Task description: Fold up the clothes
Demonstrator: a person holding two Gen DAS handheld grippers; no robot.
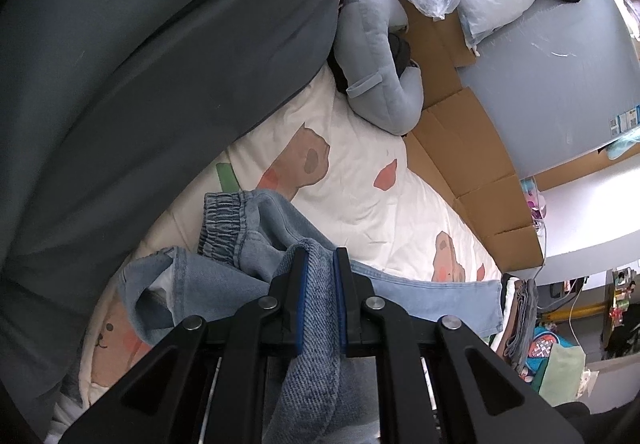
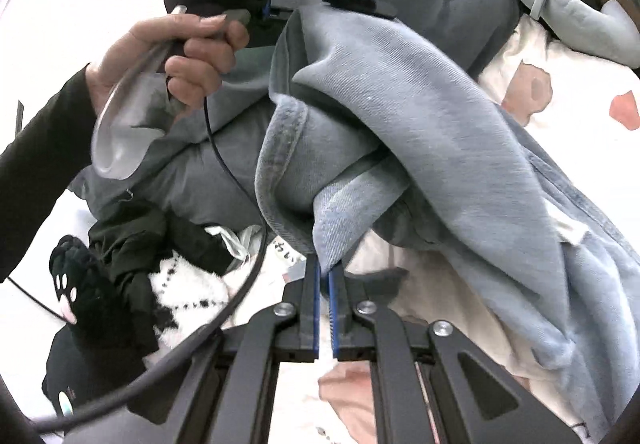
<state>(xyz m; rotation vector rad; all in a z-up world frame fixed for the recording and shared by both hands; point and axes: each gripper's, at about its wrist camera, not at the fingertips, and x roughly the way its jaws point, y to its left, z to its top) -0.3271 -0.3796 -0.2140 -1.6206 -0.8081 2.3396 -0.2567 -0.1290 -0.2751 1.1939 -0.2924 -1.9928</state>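
Both claws clenched on jeans (image 1: 240,244) — left claw (image 1: 320,260) | right claw (image 2: 324,272) — hem pinched

My left claw (image 1: 320,256) is clamped on a bunch of denim, fabric packed between the blue pads and spilling back toward the camera. My right claw (image 2: 324,264) pinches a denim edge at the very fingertips, jaws nearly together. In the right wrist view my left hand (image 2: 168,56), dark sleeve, grips the left claw's handle, fingers wrapped around it.
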